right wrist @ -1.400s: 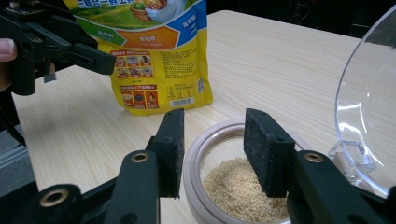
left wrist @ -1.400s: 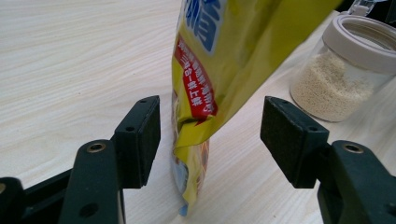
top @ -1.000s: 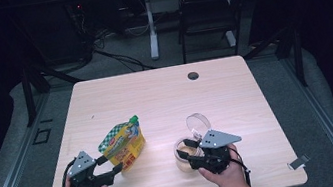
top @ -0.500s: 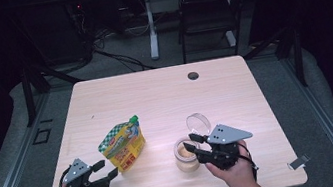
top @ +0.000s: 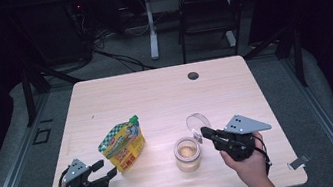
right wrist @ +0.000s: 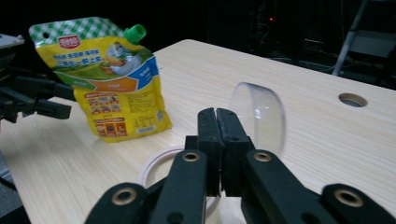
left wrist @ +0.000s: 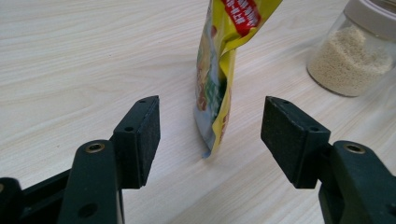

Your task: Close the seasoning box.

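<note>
Both hands are drawing back toward the near edge of the tabletop [top: 154, 90] compared with a second ago, when the left tool was touching the pouch and the right tool was at the jar. Now the left tool [top: 101, 170] is sitting near the front left corner, just beside the pouch [top: 123, 145] but apart from it, with its jaws spread wide and holding nothing. Seen from the left gripper view, the left tool [left wrist: 210, 128] is framing the pouch's thin side edge [left wrist: 217, 88], which is standing upright a little beyond the open jaws. The pouch is yellow with a green checked top and a green screw cap, standing on the wood left of centre. To its right, the small glass jar [top: 187, 154] is standing open, holding a pale, grainy filling, and its clear round lid [top: 197, 121] is tilting up just behind it. The right tool [top: 206, 133] is hovering just to the right of the jar, near the lid, held by a hand [top: 248, 161] coming in from the bottom edge. In the right gripper view, the right tool [right wrist: 218, 116] is showing its two jaws pressed fully together with nothing between them, the jar's white rim [right wrist: 159, 163] is lying below them, and the lid [right wrist: 257, 116] is standing just past them.
</note>
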The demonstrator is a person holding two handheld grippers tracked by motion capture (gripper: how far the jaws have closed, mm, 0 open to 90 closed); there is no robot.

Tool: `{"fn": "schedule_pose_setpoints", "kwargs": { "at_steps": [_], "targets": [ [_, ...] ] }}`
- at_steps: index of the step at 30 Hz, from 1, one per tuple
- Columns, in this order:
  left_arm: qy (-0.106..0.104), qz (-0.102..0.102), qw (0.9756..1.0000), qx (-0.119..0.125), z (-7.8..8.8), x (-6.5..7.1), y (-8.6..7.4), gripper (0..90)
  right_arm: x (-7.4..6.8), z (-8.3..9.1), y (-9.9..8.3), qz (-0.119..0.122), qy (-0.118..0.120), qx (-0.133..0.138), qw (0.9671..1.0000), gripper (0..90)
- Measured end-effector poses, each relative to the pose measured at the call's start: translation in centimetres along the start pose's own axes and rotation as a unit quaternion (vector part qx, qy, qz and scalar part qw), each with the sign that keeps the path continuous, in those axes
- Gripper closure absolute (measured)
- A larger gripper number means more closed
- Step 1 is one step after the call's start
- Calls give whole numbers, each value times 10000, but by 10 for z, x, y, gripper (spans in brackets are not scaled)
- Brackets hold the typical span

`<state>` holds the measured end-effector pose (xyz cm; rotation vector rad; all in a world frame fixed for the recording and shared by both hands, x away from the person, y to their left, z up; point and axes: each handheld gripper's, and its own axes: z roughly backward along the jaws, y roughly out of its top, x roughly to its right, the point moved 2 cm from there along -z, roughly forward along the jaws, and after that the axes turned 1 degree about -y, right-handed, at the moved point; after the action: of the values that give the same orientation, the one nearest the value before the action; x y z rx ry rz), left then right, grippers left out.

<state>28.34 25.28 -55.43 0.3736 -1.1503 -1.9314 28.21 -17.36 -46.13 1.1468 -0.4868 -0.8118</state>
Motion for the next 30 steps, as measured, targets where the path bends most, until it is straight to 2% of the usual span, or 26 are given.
{"fn": "schedule_pose_setpoints", "kwargs": {
  "at_steps": [6,13,17,22,30],
  "targets": [
    [13,12,10000,-23,-1,-1,-1,383,13,6,-1,-221,-166,106,9996,900],
    [25,24,10000,-8,-1,-2,-1,383,28,12,-4,-344,-384,105,9986,900],
    [4,90,10000,13,0,-2,-1,383,34,10,-9,-447,-465,41,9979,900],
    [36,46,10000,-12,-1,-2,-1,383,40,5,-16,-497,-574,-48,9971,900],
    [82,-4,9999,-68,-2,-2,-1,384,44,-1,-24,-540,-610,-167,9965,900]
  ]
}}
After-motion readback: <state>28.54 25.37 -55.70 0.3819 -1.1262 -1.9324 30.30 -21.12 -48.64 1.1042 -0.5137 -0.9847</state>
